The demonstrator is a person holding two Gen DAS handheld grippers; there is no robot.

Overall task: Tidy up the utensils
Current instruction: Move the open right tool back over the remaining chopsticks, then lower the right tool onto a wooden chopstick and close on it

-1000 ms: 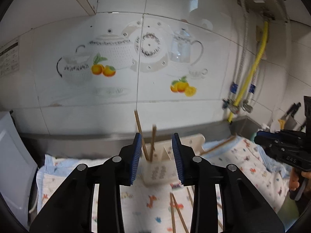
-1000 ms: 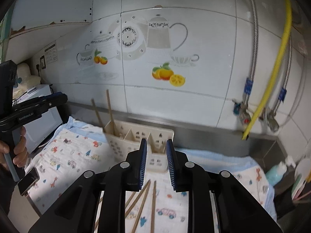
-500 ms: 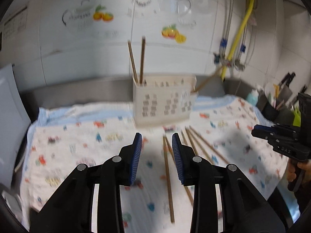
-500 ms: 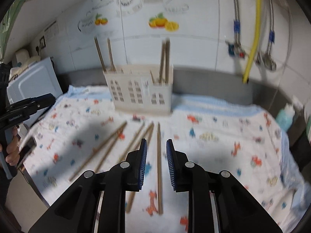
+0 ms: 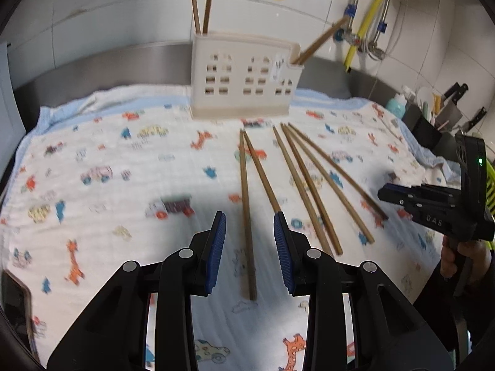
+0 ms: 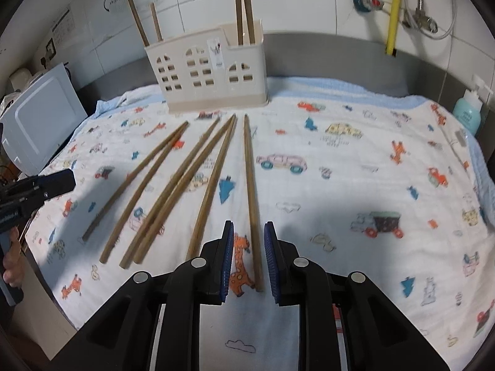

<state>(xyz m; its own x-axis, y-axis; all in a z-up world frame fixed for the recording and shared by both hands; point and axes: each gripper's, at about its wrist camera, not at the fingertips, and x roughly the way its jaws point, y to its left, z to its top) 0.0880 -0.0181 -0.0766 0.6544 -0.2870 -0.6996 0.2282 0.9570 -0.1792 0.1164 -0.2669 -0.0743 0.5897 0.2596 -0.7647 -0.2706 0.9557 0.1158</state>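
Plainly both grippers are lined up for a pick: the left gripper (image 5: 249, 228) hangs with jaws apart and empty, straddling the leftmost chopstick (image 5: 246, 216), and the right gripper (image 6: 248, 237) is likewise parted and empty astride the rightmost chopstick (image 6: 252, 204), so each finger pair can close across a thin stick's width. Six loose chopsticks fan out on the printed cloth (image 6: 355, 160) with their far tips toward the cream utensil caddy (image 6: 205, 72), which stands at the cloth's back edge and already holds two sticks in its left end compartment and two in its right one. Behind it run a steel backsplash, white tiles and a yellow hose (image 6: 392, 9); a teal bottle (image 6: 468, 114) sits at the right edge.
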